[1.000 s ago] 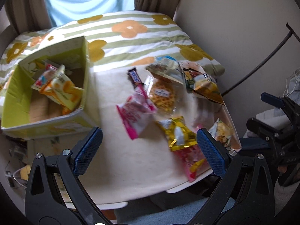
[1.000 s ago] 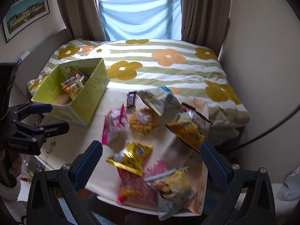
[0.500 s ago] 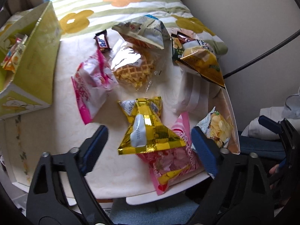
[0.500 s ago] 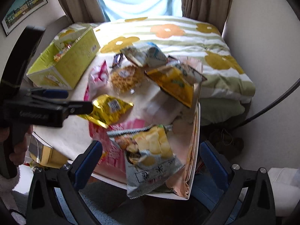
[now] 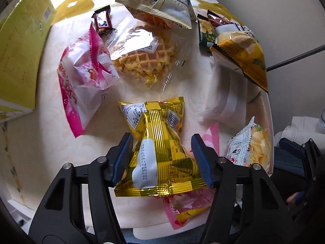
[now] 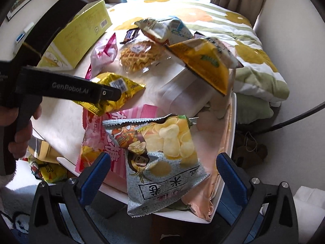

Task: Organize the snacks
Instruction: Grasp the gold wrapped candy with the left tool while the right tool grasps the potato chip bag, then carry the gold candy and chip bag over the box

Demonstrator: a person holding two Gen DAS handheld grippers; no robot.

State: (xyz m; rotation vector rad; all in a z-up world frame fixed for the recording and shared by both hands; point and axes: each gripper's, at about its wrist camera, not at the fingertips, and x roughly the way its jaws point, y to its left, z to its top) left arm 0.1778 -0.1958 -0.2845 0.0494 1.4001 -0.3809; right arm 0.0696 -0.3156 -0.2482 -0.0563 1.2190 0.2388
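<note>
My left gripper (image 5: 161, 158) straddles a gold foil snack bag (image 5: 156, 142) on the white table (image 5: 36, 142); its blue fingers sit on either side, still a little apart from the bag. In the right wrist view the same gold bag (image 6: 119, 93) lies under the left gripper. My right gripper (image 6: 162, 174) is open over a grey chip bag (image 6: 162, 162) at the table's near edge. Several other snacks lie around: a pink bag (image 5: 81, 77), a waffle pack (image 5: 146, 57), a chocolate bar (image 5: 102, 21).
A yellow-green box (image 5: 18, 57) stands at the left, also in the right wrist view (image 6: 81, 36). A floral quilt (image 6: 243, 40) lies beyond the table. A pink packet (image 6: 97, 142) lies under the chip bag. A yellow triangular bag (image 5: 245, 57) lies at right.
My left gripper has come down and forward from above the table to around the gold bag, its fingers narrowing. My right gripper has moved closer to the grey chip bag.
</note>
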